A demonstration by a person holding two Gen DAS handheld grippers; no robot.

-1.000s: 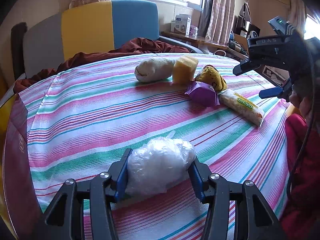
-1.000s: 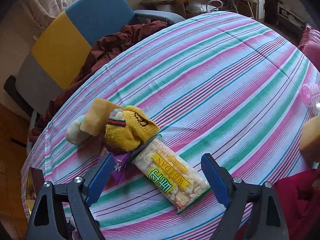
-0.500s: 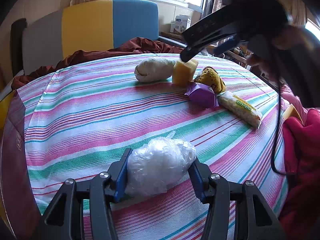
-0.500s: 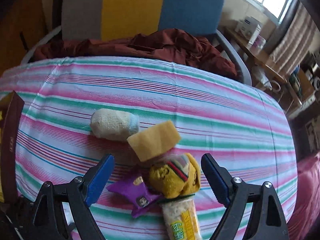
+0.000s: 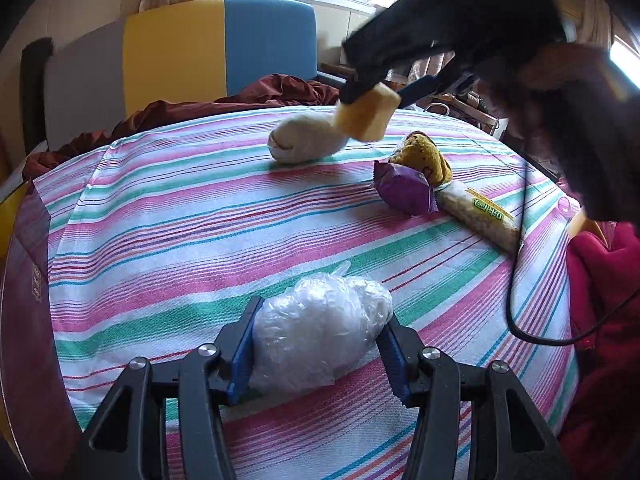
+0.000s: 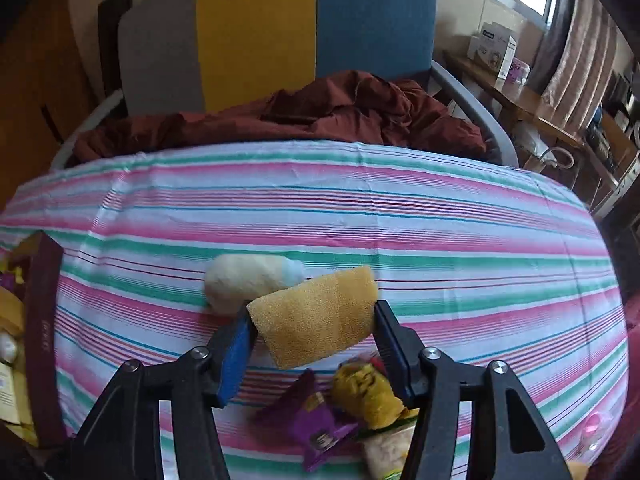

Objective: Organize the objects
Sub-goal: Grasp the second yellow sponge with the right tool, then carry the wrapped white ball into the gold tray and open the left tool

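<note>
My left gripper (image 5: 318, 350) is shut on a crumpled clear plastic bag (image 5: 320, 340) low over the striped tablecloth (image 5: 180, 220). My right gripper (image 6: 312, 334) is shut on a yellow sponge (image 6: 316, 320) and holds it above the cloth; it shows in the left wrist view (image 5: 366, 116) too. On the cloth lie a rolled white sock (image 5: 304, 142), a yellow rolled sock (image 5: 424, 156), a purple snack packet (image 5: 404, 192) and a long snack packet (image 5: 480, 216).
A dark red box (image 5: 24, 300) stands at the table's left edge. A grey, yellow and blue chair (image 6: 280, 40) with a brown cloth (image 6: 320, 116) is behind the table. A red garment (image 5: 600, 320) is at the right edge.
My right gripper closed on the yellow sponge and lifted it off the cloth beside the white sock. My left gripper has stayed put with the plastic bag.
</note>
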